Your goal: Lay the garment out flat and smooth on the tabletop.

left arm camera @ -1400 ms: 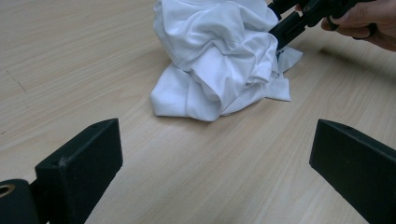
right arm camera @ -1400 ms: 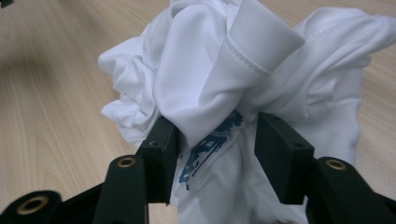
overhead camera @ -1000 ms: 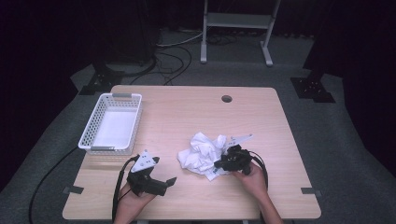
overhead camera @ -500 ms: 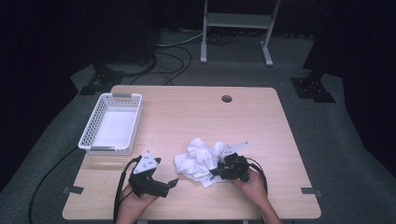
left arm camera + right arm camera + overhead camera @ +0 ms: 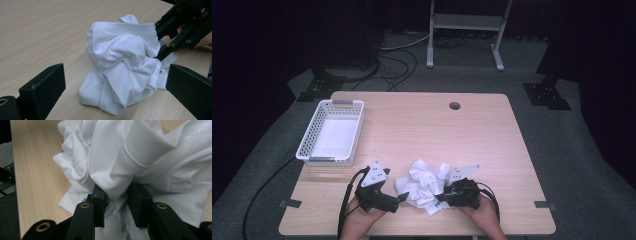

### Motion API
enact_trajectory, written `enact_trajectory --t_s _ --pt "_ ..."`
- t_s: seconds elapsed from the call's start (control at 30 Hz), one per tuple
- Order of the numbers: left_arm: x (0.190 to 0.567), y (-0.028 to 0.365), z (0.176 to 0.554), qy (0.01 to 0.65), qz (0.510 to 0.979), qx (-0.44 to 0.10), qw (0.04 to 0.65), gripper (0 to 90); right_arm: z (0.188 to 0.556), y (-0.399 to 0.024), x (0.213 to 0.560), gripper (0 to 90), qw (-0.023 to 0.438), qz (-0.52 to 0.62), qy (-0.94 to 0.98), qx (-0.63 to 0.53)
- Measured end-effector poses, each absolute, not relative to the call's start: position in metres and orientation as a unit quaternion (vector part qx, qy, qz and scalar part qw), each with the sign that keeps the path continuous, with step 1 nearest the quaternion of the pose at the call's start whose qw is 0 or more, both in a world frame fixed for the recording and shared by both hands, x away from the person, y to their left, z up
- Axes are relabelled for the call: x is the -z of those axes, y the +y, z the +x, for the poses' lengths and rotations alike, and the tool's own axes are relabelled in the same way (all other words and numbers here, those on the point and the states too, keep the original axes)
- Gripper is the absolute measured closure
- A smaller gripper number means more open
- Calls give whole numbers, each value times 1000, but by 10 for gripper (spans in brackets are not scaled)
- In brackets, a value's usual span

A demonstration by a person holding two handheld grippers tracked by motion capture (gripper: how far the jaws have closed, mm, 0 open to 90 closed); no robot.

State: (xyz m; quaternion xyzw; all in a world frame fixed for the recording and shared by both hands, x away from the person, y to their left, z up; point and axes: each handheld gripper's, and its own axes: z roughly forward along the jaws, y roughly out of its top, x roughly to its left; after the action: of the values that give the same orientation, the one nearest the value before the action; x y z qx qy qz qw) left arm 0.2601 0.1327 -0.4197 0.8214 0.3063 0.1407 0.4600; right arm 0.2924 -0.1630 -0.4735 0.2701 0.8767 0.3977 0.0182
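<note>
At the table's near edge the right gripper (image 5: 443, 196) has its jaws clamped on a fold of the crumpled white shirt (image 5: 424, 186), which lies bunched on the wooden table (image 5: 427, 125) between both grippers. The left gripper (image 5: 401, 199) sits just beside it, jaws spread wide and holding nothing. Farther off, at the left edge, the white mesh basket (image 5: 332, 132) appears empty.

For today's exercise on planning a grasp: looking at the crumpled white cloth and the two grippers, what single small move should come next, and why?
Probably ease the left hand-held gripper forward and close on the near edge of the white cloth. Its jaws stand open just short of the heap, while the right hand-held gripper already pinches a fold on the far side.
</note>
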Motion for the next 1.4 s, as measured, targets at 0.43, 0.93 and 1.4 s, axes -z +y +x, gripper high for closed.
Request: enact_trajectory --t_s 0.43,0.93,1.4 --pt "422 117 265 297 828 -128 457 27 267 -165 475 666 2 264 875 -406" --pt "426 103 282 285 836 -110 455 66 262 -200 455 529 -21 277 858 -432" --pt "430 94 298 260 844 -91 460 303 299 -218 442 521 -20 302 832 -466"
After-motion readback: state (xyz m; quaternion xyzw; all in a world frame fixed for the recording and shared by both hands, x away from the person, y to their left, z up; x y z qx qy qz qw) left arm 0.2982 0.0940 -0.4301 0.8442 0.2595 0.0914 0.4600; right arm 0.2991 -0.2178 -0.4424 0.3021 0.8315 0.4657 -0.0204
